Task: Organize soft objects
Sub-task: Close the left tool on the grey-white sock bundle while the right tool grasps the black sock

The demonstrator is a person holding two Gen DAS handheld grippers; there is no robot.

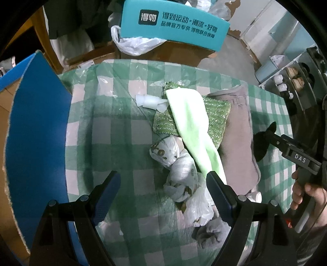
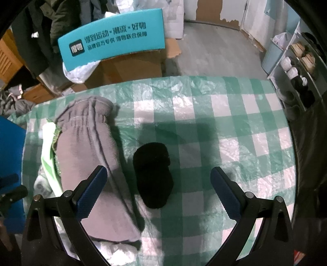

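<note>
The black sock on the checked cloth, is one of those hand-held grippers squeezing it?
No. The black sock lies loose on the cloth between the open fingers of the right hand-held gripper.

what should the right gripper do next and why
Probably lower the right gripper straight down and close on the black sock: its fingers are open on either side of the sock, which lies alone on the checked cloth.

This is a lived-in room of a home, cluttered with storage. A green-and-white checked cloth (image 2: 224, 114) covers the bench. Behind it stand cardboard boxes (image 2: 126, 65), a teal shipping box (image 2: 114, 41) with printed Chinese text and a white plastic bag (image 1: 132, 44). Dark coats (image 2: 51, 18) hang at the left, a shoe rack (image 2: 296, 67) holds footwear at the right, and paint peels from the wall (image 2: 212, 12).
</note>
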